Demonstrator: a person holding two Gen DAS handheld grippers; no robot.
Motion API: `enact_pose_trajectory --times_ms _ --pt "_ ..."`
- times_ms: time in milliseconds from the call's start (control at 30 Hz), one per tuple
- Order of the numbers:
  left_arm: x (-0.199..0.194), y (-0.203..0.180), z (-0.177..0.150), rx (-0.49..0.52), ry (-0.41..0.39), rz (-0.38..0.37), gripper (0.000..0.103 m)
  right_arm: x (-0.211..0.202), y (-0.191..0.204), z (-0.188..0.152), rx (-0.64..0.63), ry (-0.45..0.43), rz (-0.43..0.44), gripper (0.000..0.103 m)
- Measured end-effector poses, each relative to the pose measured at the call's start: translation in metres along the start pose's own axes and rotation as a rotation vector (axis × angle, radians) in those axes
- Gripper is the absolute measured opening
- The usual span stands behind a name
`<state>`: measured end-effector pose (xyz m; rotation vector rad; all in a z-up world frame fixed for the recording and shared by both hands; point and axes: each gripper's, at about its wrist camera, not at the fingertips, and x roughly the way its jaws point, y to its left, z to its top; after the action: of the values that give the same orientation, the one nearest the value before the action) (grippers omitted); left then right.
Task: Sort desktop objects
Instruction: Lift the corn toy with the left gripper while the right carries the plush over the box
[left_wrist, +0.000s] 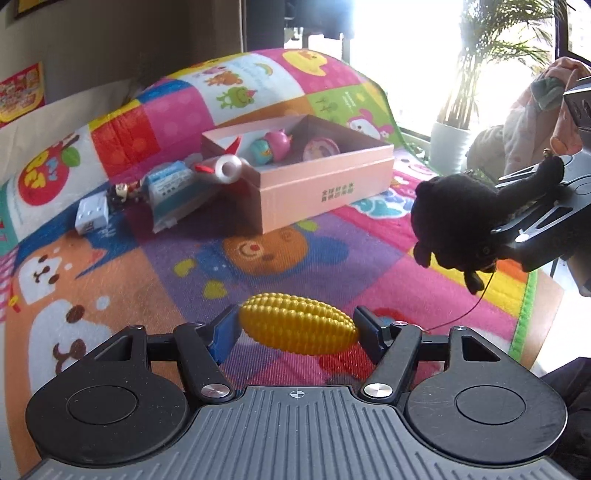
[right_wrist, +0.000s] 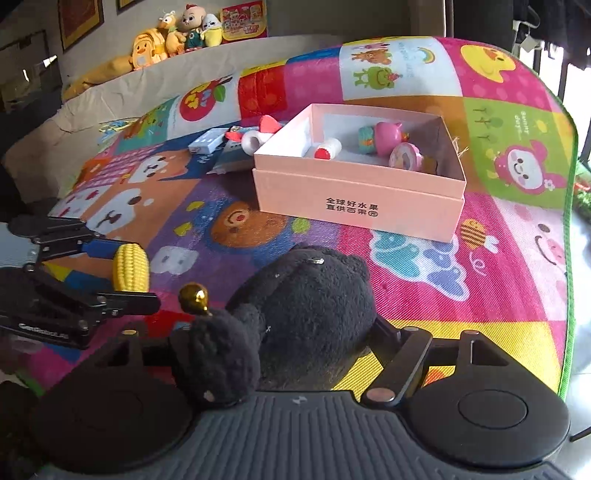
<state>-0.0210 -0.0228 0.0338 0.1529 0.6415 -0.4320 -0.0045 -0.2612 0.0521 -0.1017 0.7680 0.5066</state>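
While both grippers hang over the colourful mat (right_wrist: 406, 295) short of the pink box (right_wrist: 358, 192), each has a toy clamped: the left gripper (left_wrist: 297, 326) squeezes a yellow toy corn cob (left_wrist: 298, 323) end to end between its blue pads, and the right gripper (right_wrist: 314, 332) is clenched on a black plush toy (right_wrist: 314, 291) whose body fills the space between its fingers. The step in hand looks like carrying both toys to the box, and it would go best if each gripper travels high enough to clear the near wall of the box before letting go, one after the other so the two do not crowd each other above the opening. The corn is hard and rounded, so a grip on its tips may slip; keeping it level should help. The plush trails a thin cord (left_wrist: 476, 302) and carries a small gold bell (right_wrist: 194, 295), either of which could catch on the box rim. Inside the box already lie a pink and teal figure (right_wrist: 380, 138), a round pink toy (right_wrist: 406, 157) and a white tube with a red end (right_wrist: 328, 149). Just left of the box, outside it, sit a white roll (left_wrist: 229, 168), a pale blue pack (left_wrist: 173, 188), a small white cube (left_wrist: 91, 216) and a tiny dark figure (left_wrist: 123, 192), apparently unsorted.
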Motion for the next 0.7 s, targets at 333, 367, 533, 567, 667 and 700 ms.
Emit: enact_pose_trajectory --times_ms 333,367,533,567,667,700 --pt "-0.010 -0.011 0.107 0.095 -0.224 0.020 0.072 -0.108 -0.014 0.082 -0.038 -0.380 -0.066 0.074" --pt "-0.004 -0.010 0.117 0.089 -0.231 0.018 0.072 -0.113 -0.017 0.093 -0.040 -0.412 -0.085 0.074" --pt "0.042 0.008 0.166 0.011 -0.266 -0.005 0.073 -0.113 -0.036 0.152 -0.037 -0.467 -0.130 0.074" --pt "0.054 0.014 0.172 -0.019 -0.265 -0.031 0.086 -0.109 -0.039 0.162 -0.033 -0.470 -0.135 0.074" --pt "0.074 0.030 0.176 -0.100 -0.247 -0.033 0.096 -0.090 -0.048 0.191 -0.019 -0.474 -0.163 0.074" --pt "0.075 0.035 0.172 -0.112 -0.245 -0.027 0.096 -0.083 -0.050 0.197 -0.015 -0.470 -0.170 0.075"
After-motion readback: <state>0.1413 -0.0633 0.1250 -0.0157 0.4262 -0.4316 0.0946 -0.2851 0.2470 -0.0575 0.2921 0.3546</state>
